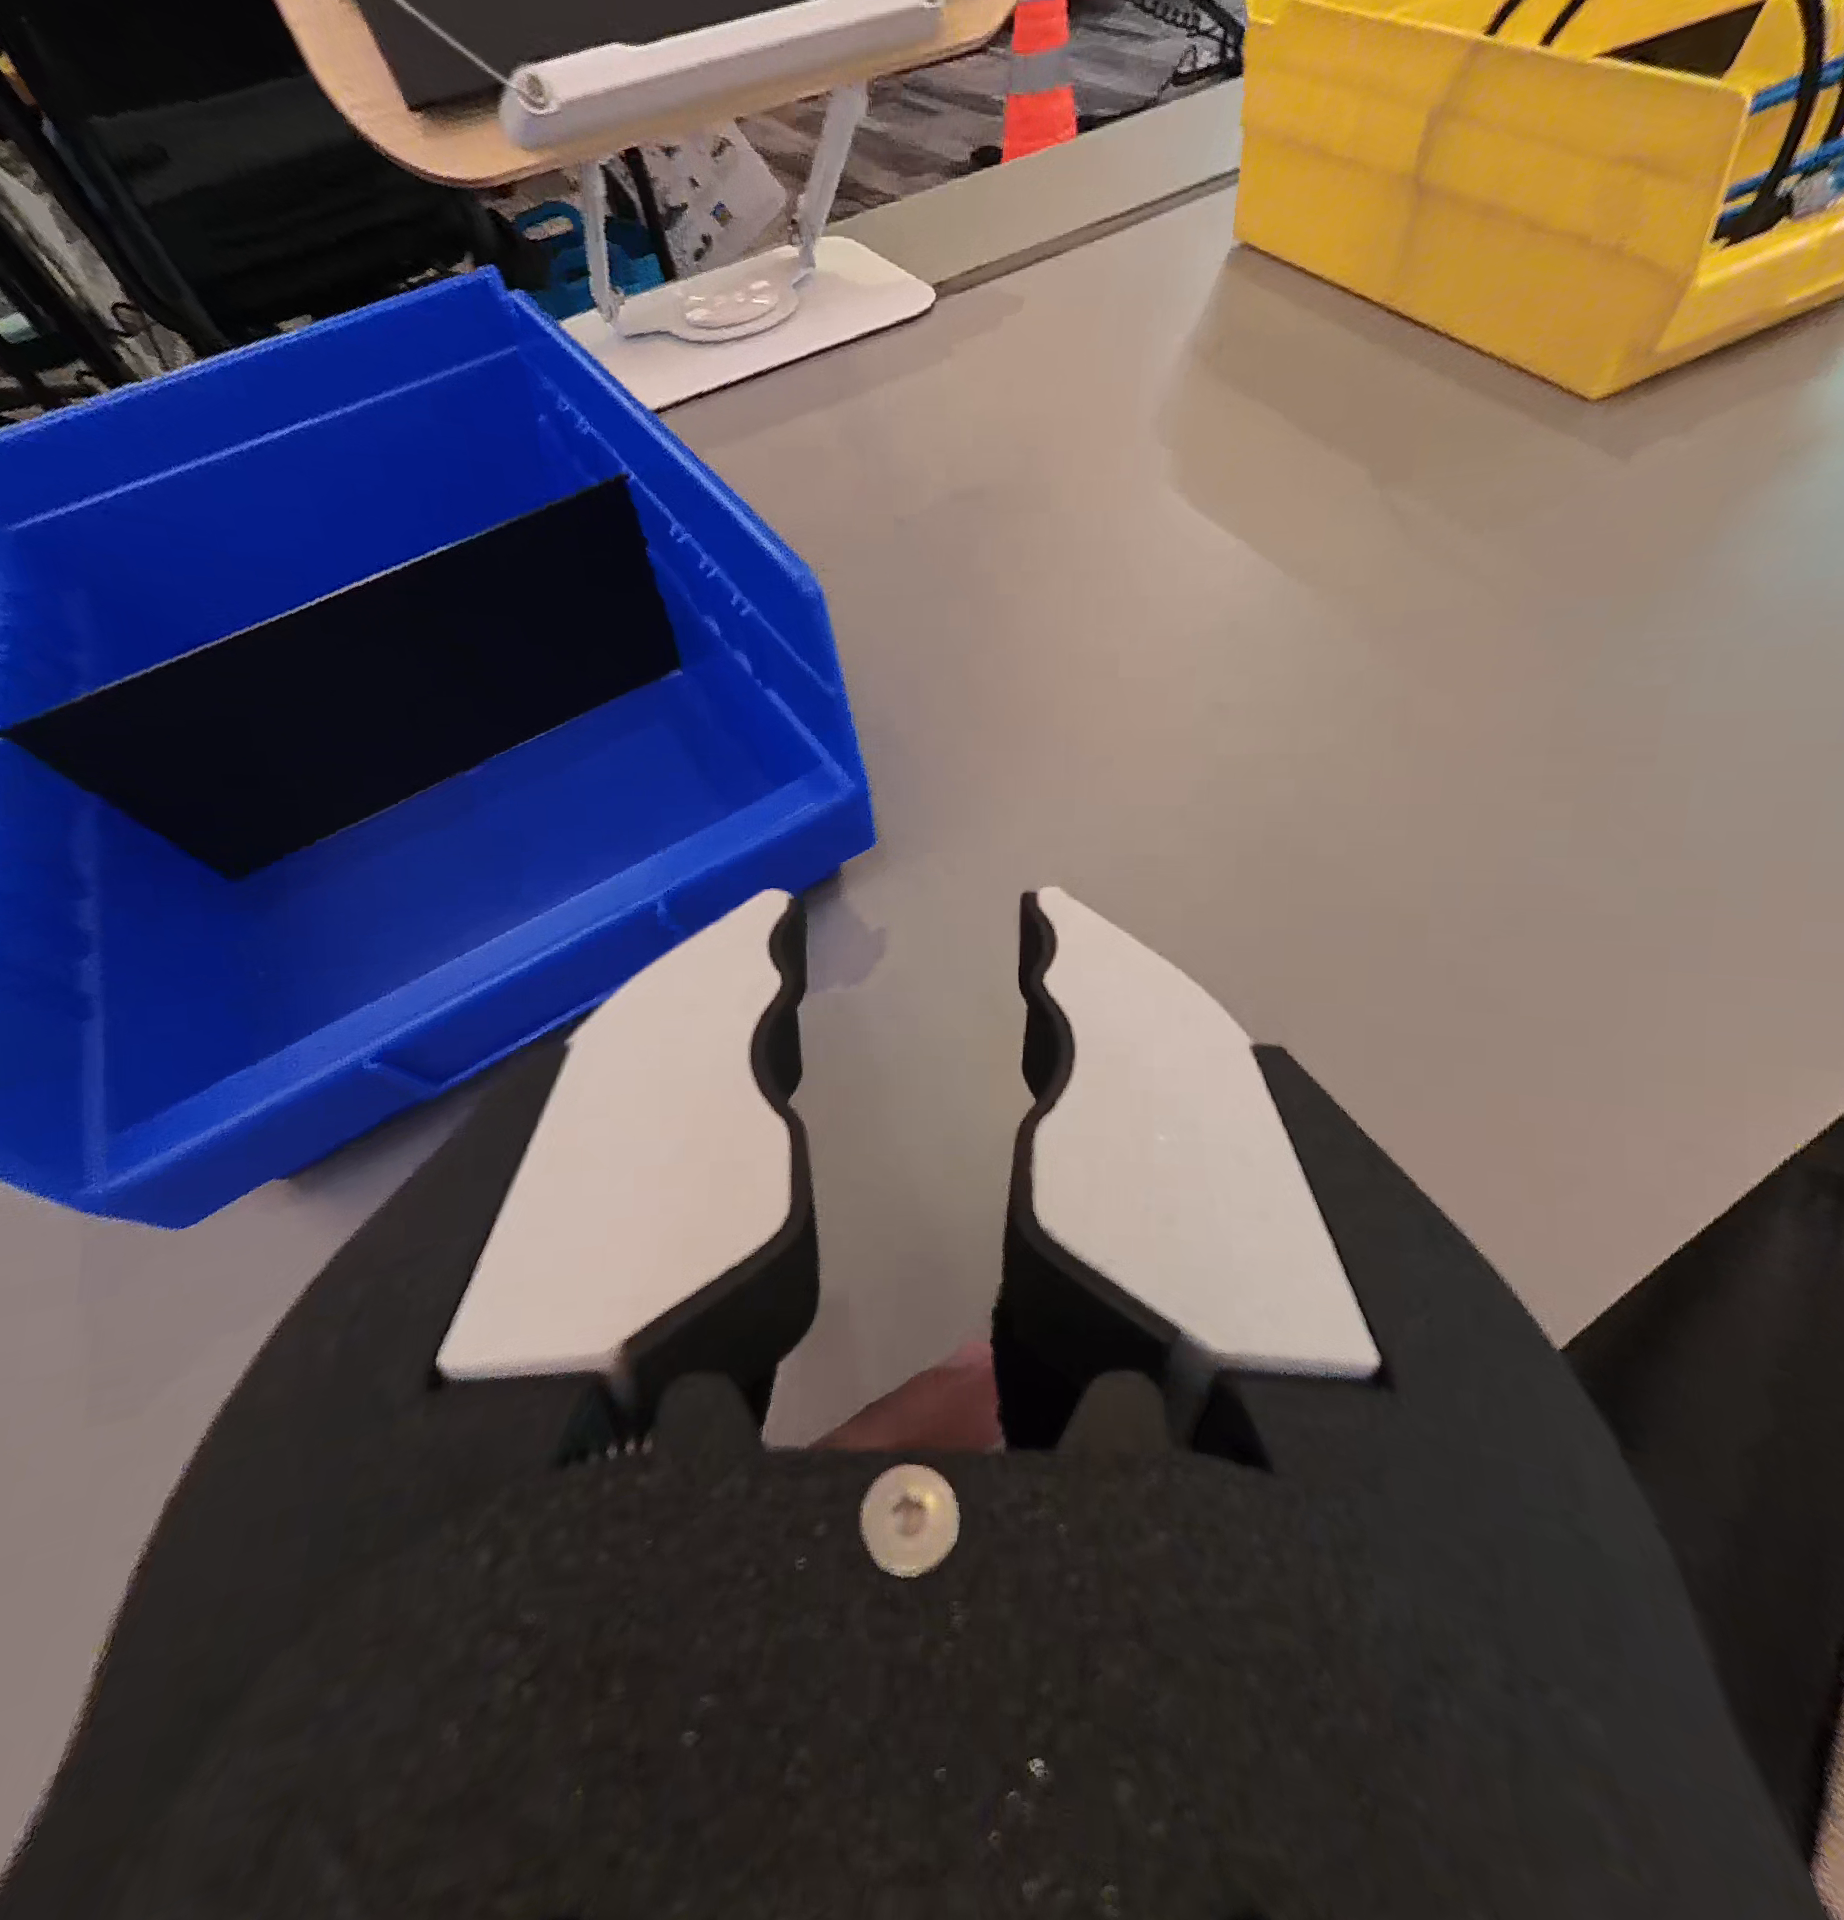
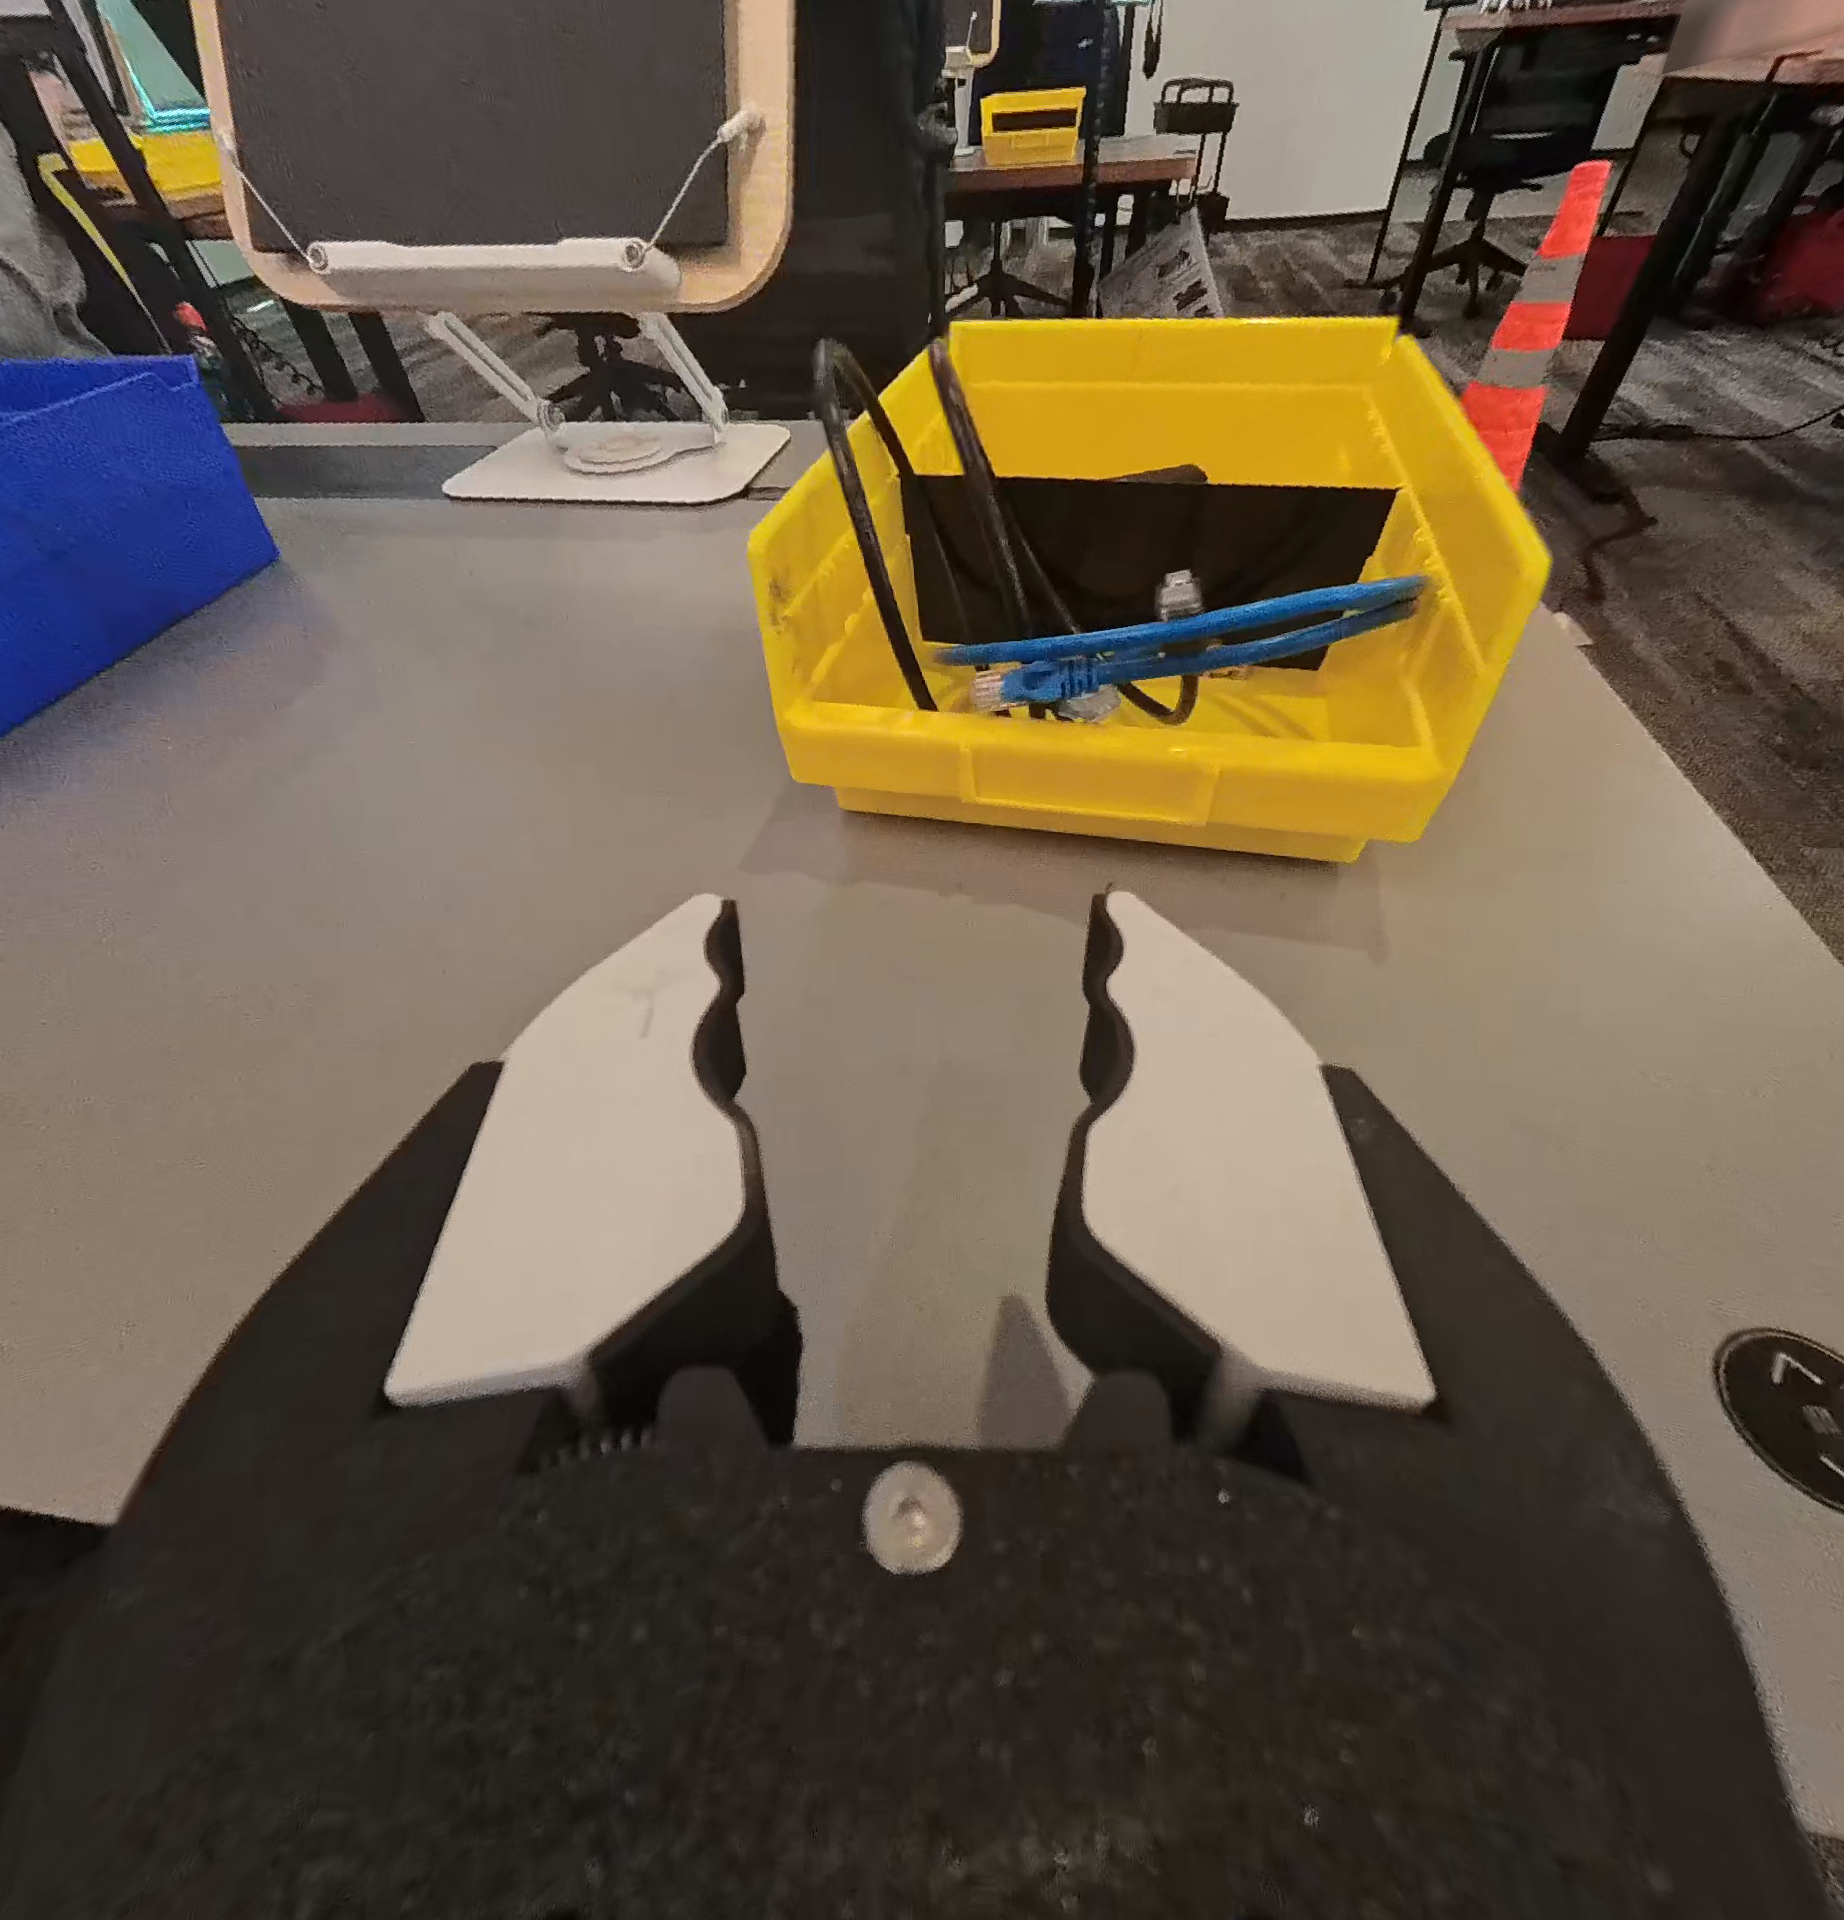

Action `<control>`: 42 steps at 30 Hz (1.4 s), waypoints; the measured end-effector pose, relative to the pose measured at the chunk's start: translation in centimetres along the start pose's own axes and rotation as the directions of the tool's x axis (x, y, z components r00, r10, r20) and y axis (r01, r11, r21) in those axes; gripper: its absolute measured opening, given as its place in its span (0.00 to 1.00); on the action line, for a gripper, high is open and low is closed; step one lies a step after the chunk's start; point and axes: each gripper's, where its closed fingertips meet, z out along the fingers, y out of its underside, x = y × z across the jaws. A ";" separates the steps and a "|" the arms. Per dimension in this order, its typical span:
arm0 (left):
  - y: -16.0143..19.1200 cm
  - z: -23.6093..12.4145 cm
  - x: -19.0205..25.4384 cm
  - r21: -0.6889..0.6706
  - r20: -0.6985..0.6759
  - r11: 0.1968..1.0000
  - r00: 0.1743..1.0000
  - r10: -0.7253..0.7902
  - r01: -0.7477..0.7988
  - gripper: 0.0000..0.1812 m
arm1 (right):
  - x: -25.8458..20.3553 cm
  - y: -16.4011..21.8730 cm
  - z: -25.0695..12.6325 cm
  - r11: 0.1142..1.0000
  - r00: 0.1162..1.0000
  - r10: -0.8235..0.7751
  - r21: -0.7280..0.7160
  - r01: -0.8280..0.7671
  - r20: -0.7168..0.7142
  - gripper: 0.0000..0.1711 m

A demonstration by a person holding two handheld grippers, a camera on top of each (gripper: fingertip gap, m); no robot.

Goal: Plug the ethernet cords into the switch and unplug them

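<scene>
A: Which step is this?

B: The very start, I'd judge. Both tools are empty. The left gripper (image 1: 907, 909) hangs over the grey table (image 1: 1313, 727) with its jaws parted, just beside the front corner of the blue bin (image 1: 274, 1039). The right gripper (image 2: 913, 914) is also spread wide and holds nothing, pointed at the yellow bin (image 2: 1084, 779).

A: Where are the cords?

B: In the yellow bin. A blue ethernet cord (image 2: 1188, 639) lies looped across it, its plug (image 2: 1048, 681) toward the front wall, and 2 strands of black cord (image 2: 876, 540) arch up over the left rim. A clear plug (image 2: 1178, 594) stands near the black divider (image 2: 1157, 566).

A: And the switch?

B: I can't see one in either view. The blue bin shows only its own black divider (image 1: 357, 675).

A: So the next move?

B: Probably the right gripper reaching into the yellow bin and closing on the blue cord just behind its plug. The strands cross, so it needs a clean pick of 1.
</scene>
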 end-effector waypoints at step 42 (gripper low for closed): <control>-7.4 14.4 19.5 -0.040 -0.226 0.999 0.974 -0.012 0.003 0.27 | -6.3 -6.2 6.0 0.992 0.998 -0.001 0.127 -0.006 0.055 0.33</control>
